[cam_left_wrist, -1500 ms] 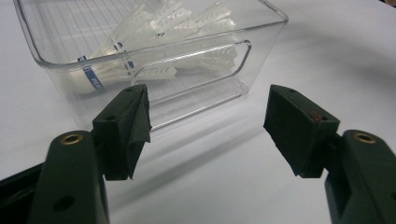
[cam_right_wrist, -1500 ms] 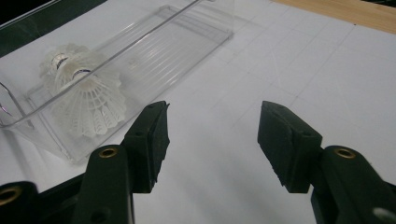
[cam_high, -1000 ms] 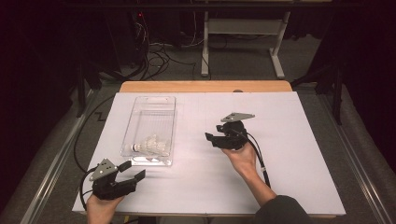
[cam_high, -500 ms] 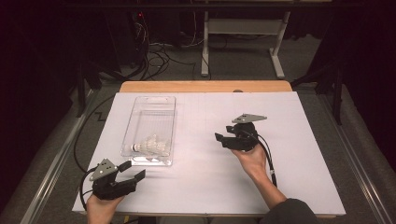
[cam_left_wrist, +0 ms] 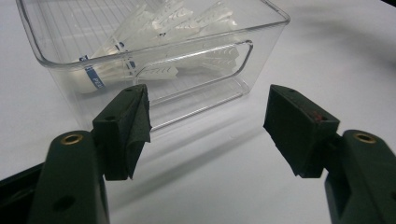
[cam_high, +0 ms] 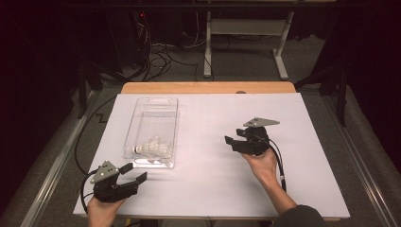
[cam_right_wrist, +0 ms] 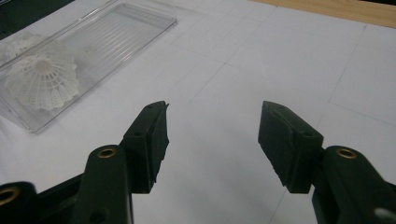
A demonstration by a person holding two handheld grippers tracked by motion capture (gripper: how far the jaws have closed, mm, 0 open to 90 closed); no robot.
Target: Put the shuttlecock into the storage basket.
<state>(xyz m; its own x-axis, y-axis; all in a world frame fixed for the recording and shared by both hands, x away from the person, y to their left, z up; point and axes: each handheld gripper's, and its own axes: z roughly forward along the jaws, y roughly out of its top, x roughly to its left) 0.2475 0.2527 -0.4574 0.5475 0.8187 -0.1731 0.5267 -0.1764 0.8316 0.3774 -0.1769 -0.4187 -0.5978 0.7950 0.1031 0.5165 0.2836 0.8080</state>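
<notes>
A clear ribbed plastic bin (cam_high: 152,126) holds white lacy-skirted shuttlecocks (cam_high: 152,146), perhaps 2; the wall blurs them. The left gripper (cam_high: 134,173), jaws wide and empty, sits just beside its near end; the right gripper (cam_high: 231,142), also wide, is well apart.

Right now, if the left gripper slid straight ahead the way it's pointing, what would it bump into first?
Most likely the near wall of the clear plastic box holding the shuttlecocks; the open left gripper has bare table before it.

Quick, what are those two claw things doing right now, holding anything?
Left gripper: open, holding nothing, near the clear box.
Right gripper: open, holding nothing.
</notes>
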